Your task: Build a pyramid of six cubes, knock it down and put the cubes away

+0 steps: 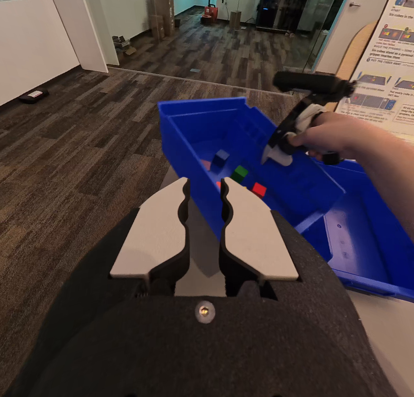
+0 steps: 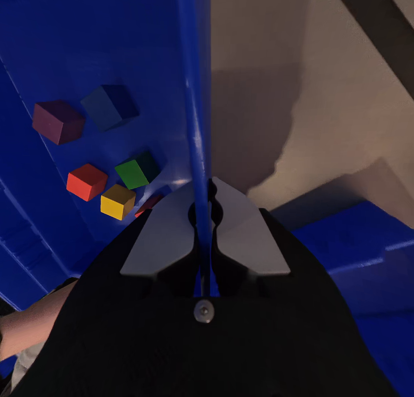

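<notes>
Right gripper (image 2: 202, 198) clamping blue bin (image 2: 197, 117) wall

Black, matte-textured left gripper (image 1: 205, 180) body with pale grey, wavy-edged fingers (image 1: 156, 227). Silver hex screw (image 1: 204, 311) centred near the base. Same build on the right gripper (image 2: 202, 182); bare forearm, no sleeve.

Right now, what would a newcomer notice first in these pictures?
The big blue bin on the table's corner, tilted up. The right gripper has its fingers closed on the bin's wall. Inside lie loose coloured cubes, with the red cube beside the yellow cube.
</notes>
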The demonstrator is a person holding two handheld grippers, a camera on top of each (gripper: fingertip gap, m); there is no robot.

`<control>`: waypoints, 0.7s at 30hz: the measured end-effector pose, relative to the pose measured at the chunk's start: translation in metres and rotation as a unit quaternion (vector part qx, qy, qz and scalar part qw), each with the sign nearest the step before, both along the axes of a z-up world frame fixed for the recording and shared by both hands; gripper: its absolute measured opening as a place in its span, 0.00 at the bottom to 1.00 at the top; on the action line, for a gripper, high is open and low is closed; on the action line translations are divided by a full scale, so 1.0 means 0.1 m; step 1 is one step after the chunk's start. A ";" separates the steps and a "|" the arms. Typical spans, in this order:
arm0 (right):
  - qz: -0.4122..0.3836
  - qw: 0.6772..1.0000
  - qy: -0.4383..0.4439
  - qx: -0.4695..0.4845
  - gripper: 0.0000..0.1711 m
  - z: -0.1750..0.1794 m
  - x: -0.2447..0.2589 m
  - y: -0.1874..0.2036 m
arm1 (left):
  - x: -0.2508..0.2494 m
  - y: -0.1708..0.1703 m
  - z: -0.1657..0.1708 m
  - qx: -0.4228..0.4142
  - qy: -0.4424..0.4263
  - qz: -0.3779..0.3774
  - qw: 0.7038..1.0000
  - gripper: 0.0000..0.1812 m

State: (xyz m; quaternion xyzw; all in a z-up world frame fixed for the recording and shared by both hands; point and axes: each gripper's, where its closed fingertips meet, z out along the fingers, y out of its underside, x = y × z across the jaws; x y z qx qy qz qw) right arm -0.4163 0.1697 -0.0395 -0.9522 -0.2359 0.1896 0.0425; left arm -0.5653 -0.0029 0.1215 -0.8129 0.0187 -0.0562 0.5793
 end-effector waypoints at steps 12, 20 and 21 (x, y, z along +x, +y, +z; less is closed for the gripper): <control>-0.066 0.996 -0.046 -0.031 0.06 -0.90 0.06 -0.03 | 0.23 0.10 -0.07 -0.020 0.020 -0.053 0.998 0.15; 0.002 0.989 0.000 0.148 0.15 -0.10 0.28 0.03 | 0.33 0.14 -0.18 -0.047 0.039 -0.078 0.995 0.18; 0.009 0.977 -0.015 0.213 0.15 0.13 0.46 0.01 | 0.32 0.14 -0.18 -0.046 0.039 -0.078 0.995 0.18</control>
